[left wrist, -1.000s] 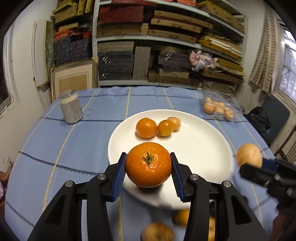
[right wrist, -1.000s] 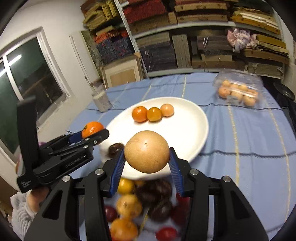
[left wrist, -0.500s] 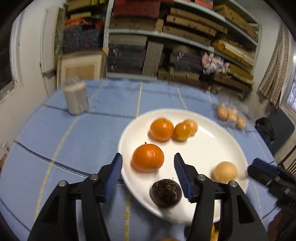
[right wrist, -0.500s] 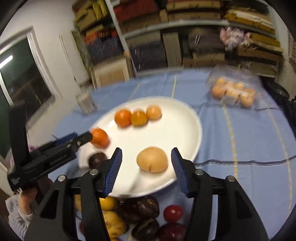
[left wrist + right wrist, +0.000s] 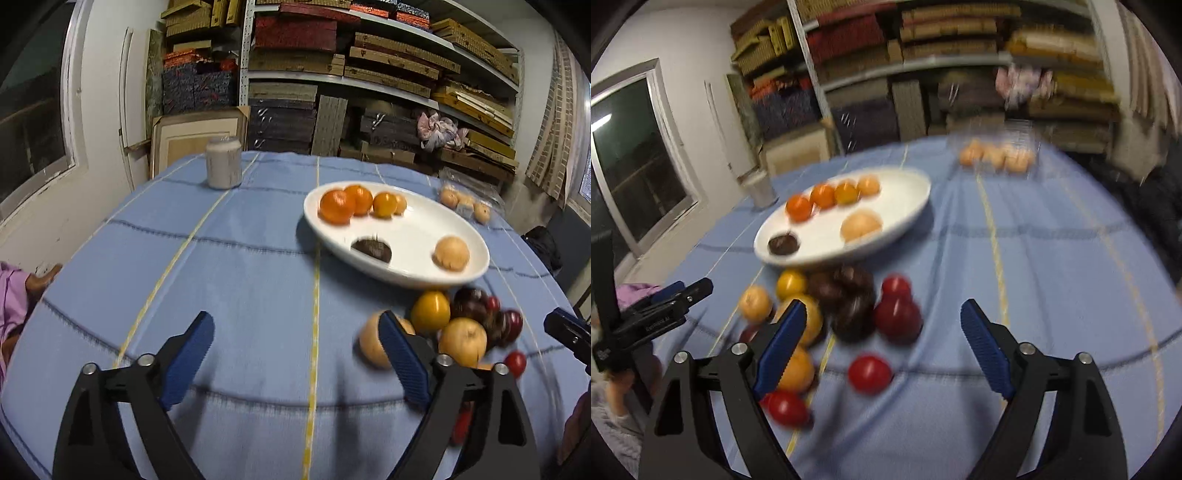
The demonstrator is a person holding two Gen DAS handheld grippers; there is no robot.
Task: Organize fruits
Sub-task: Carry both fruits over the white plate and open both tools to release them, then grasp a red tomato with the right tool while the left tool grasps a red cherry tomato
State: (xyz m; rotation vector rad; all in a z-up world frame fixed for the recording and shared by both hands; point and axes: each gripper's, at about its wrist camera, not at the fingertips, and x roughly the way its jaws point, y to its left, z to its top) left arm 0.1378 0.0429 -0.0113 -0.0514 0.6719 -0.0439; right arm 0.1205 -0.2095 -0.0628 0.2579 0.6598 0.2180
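Both my left claw [image 5: 297, 354] and right claw [image 5: 882, 345] have just been opening and stand wide and empty near the loose fruits [image 5: 846, 310] beside the white plate [image 5: 908, 218] on the worktop [image 5: 236, 273]; they look round, smooth and easily bruised, so I would grip one gently across its middle.

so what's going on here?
A person with a gripper in each hand is sorting fruit from a loose pile onto a white plate. Four orange citrus line up along its far side, with a dark fruit and a tan one nearer. The left gripper and right gripper have just been opening; both are empty, over the tablecloth by the pile.
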